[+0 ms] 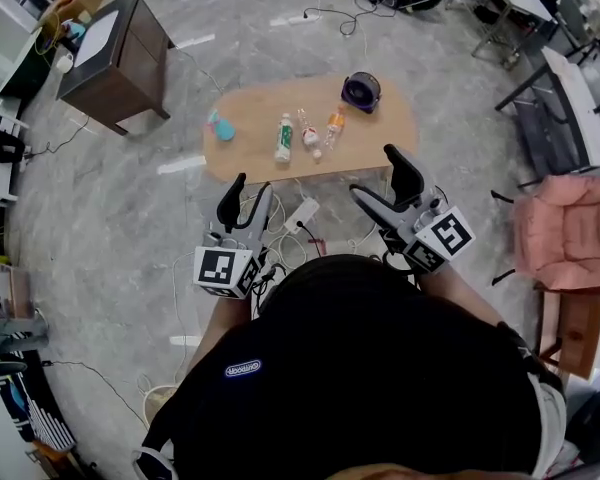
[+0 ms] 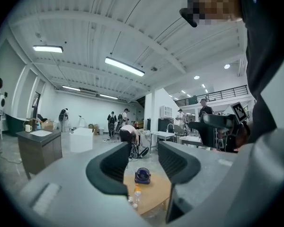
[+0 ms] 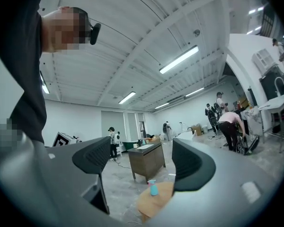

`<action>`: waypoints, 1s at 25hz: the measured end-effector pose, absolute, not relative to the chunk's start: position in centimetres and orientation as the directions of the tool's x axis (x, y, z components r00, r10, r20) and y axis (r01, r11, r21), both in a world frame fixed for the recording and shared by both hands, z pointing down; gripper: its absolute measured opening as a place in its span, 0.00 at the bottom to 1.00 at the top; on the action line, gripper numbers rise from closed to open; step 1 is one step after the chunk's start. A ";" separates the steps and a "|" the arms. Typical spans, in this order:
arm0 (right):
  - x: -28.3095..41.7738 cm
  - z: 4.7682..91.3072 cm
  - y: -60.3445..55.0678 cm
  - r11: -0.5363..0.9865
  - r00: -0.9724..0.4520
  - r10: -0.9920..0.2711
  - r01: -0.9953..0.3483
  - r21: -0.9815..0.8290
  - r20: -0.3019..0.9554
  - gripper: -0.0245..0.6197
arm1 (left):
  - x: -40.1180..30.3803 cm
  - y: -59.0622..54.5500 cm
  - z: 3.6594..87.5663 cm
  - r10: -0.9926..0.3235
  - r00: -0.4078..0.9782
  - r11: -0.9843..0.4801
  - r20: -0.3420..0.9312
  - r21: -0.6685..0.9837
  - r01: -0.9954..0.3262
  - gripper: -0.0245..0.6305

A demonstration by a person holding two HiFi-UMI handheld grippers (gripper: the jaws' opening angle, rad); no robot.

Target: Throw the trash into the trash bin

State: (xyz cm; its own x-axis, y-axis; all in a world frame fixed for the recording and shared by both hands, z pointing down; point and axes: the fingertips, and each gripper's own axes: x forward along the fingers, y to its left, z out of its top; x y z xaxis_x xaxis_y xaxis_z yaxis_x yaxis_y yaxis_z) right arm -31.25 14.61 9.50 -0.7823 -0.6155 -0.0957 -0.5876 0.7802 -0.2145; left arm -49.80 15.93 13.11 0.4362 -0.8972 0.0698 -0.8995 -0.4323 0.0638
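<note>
- The person's dark top fills the near edge of the head view, with both arms reaching forward from it.
- The left hand-held gripper is held level in front of the body. Its jaws stand apart, and nothing is between them.
- The right hand-held gripper is just to its right, also level. Its jaws are spread wide and it is likewise empty.
- On the floor beyond the two grippers lies a white power strip among loose cables.
- Further on is the oval wooden surface, well apart from both grippers.
- On the surface, the trash lies in a loose row:
  - a small blue container stands at the left end;
  - a green-and-white bottle lies near the middle;
  - a small clear bottle is just beside it;
  - an orange-capped bottle lies to the right of that.
- The dark purple trash bin sits at the far right part of the surface, behind the orange-capped bottle and apart from it. No trash can be made out inside it.
- A pink chair stands at the right.
- A dark brown cabinet stands on the floor at the far left.
</note>
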 end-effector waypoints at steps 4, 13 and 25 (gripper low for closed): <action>-30.7 10.2 14.7 0.741 -0.747 -0.660 -0.632 -0.225 -0.075 0.78 | -50.8 15.3 13.9 -0.906 0.419 -0.413 0.067 0.082 -0.907 0.52; -23.2 11.5 15.0 0.688 -0.692 -0.716 -0.680 -0.254 -0.087 0.83 | -46.2 14.4 15.2 -0.916 0.381 -0.377 0.121 0.059 -0.924 0.63; -5.8 13.4 16.4 0.605 -0.613 -0.786 -0.734 -0.308 -0.083 0.83 | -34.5 14.6 14.8 -0.957 0.268 -0.277 0.108 -0.082 -0.957 0.63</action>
State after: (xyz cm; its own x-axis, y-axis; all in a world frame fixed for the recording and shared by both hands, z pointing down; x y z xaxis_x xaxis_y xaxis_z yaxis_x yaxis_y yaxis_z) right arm -5.82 16.41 13.43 -0.6132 -0.7855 -0.0833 -0.7339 0.6055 -0.3079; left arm -34.50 14.64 14.76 0.2679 -0.9574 0.1081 -0.9573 -0.2772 -0.0824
